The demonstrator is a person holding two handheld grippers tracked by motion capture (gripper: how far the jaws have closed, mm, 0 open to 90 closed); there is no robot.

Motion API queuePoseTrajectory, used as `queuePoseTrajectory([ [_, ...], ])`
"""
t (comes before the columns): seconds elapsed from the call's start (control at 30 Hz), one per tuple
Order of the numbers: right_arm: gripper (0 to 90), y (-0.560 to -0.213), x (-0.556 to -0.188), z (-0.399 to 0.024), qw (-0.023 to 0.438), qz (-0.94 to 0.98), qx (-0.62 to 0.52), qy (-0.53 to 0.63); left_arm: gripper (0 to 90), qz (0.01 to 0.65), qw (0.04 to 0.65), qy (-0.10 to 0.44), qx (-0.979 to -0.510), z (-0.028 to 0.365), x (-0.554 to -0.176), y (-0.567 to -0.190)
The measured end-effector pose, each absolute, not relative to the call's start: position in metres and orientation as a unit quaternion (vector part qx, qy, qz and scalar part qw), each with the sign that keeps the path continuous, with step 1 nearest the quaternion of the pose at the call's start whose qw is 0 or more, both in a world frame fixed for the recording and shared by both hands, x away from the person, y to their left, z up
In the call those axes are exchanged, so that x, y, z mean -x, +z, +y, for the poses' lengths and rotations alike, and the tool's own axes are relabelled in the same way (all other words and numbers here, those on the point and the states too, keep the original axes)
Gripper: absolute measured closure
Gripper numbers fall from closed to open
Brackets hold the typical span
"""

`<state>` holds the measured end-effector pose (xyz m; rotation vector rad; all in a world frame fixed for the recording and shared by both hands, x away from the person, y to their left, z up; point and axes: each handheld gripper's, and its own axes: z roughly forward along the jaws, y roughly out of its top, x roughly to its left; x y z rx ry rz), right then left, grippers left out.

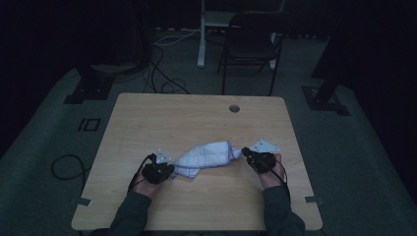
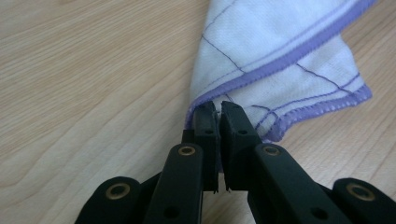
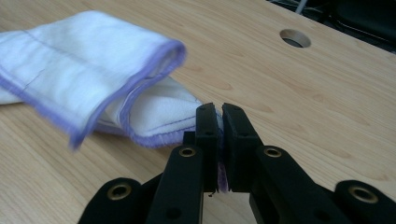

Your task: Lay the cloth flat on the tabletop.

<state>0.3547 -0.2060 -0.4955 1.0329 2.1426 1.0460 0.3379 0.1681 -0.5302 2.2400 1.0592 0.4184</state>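
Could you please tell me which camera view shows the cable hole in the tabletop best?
The right gripper view: the cable hole appears large at the top right, its dark inside visible. In the high view it is a small grey circle near the table's far edge. The left gripper view looks at the checked cloth and wood instead.

The cloth (image 2: 280,56) runs off the top edge beyond the left tool (image 2: 218,112). Left of the right tool (image 3: 219,114), its near fold is blurred, and the pinched corner is hidden between the jaws.
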Motion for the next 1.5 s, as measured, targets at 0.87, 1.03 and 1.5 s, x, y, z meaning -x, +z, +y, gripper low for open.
queuePoseTrajectory([
  [0.87, 86.5, -0.503, -0.356, -0.227, 0.288, 0.786, -0.419, 0.353, 86.1, 0.415, 0.285, 0.184, -0.844, 0.181, -0.345, -0.528],
  [1.03, 86.3, -0.504, -0.358, -0.226, 0.287, 0.784, -0.428, 0.347, 84.1, 0.42, 0.283, 0.191, -0.841, 0.18, -0.346, -0.528],
  [1.5, 71.0, -0.499, -0.333, -0.207, 0.25, 0.797, -0.374, 0.404, 78.3, 0.43, 0.295, 0.192, -0.831, 0.179, -0.345, -0.528],
])
